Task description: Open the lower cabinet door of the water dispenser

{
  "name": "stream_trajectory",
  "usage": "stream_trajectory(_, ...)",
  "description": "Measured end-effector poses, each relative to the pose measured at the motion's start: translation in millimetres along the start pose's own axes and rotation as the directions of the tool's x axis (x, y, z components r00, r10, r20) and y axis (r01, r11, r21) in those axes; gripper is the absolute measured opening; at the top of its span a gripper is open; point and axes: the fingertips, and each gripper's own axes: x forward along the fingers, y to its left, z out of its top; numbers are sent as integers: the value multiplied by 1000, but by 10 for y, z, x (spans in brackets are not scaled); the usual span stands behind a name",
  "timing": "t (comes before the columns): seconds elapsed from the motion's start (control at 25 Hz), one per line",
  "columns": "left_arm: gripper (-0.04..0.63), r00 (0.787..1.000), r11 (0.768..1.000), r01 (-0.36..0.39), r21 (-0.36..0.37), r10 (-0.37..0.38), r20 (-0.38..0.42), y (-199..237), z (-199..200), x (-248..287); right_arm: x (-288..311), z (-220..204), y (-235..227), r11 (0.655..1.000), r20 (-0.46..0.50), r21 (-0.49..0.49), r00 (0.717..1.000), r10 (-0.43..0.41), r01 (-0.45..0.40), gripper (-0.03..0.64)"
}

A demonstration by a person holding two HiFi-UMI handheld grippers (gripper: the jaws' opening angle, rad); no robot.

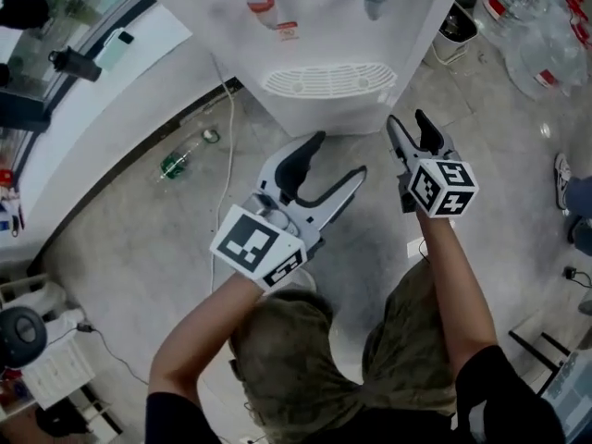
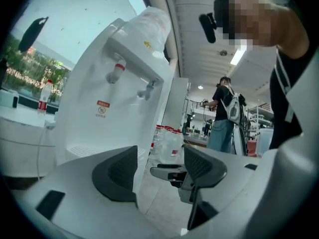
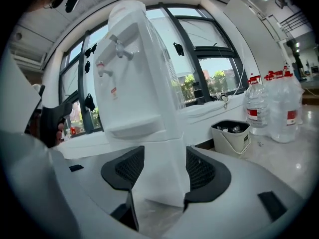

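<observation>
Looking steeply down on a white water dispenser [image 1: 328, 54] standing against the curved window ledge, drip tray [image 1: 330, 80] turned toward the person. Holding the right gripper [image 1: 408, 118] just short of the tray's right front corner, jaws apart and aimed at the unit. In the right gripper view, framing the front corner of the lower cabinet between the two spread black pads [image 3: 124, 171], with the lower cabinet door [image 3: 152, 176] on the left of that corner, apparently shut. Nothing clamped; cannot tell whether either pad touches the panel. Holding the left gripper [image 1: 340, 154] nearer the person and to the left, near the dispenser's front but apart from it, jaws wide open and empty. In the left gripper view, only floor and the tip of the other gripper beyond those jaws, the dispenser rising to their left. Also on the floor: a green bottle [image 1: 183, 158] by the ledge, a bucket [image 3: 230, 133] and large water bottles [image 3: 274, 108] to the dispenser's right.
</observation>
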Motion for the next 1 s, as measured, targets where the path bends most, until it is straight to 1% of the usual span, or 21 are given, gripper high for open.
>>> stream_trajectory(0.08,270,1000,998,-10,-59,10,11,45,-54,9,114,-70,-78,1000,8,-14,1000,1,-1,230)
stream_trajectory(0.12,270,1000,997,-17,-69,18,13,61,-69,11,168,-103,-104,1000,8,-17,1000,8,-8,230)
stream_trajectory(0.28,270,999,999,-42,-24,42,4,57,-96,24,305,-170,-185,999,24,-34,999,37,-37,230)
stream_trajectory(0.44,270,998,998,-55,-17,55,-8,11,-175,105,452,-193,-218,992,18,-103,997,79,-77,232)
stream_trajectory(0.52,270,999,999,-47,-3,47,-28,-41,-239,119,501,-223,-235,990,13,-104,996,94,-92,235)
stream_trajectory(0.56,270,998,999,-42,-4,42,-37,-57,-266,124,521,-220,-251,990,15,-101,995,96,-94,235)
stream_trajectory(0.64,270,998,999,-39,-32,38,-43,-46,-297,143,573,-188,-282,990,21,-103,995,99,-96,235)
stream_trajectory(0.76,270,997,996,-68,-54,67,-27,26,-325,166,662,-203,-280,988,14,-100,993,117,-115,235)
stream_trajectory(0.84,270,997,996,-77,-48,75,-25,27,-362,183,715,-218,-257,984,9,-110,990,140,-139,235)
stream_trajectory(1.0,270,998,999,-47,-13,47,-43,-104,-480,187,763,-207,-232,967,21,-162,979,203,-197,233)
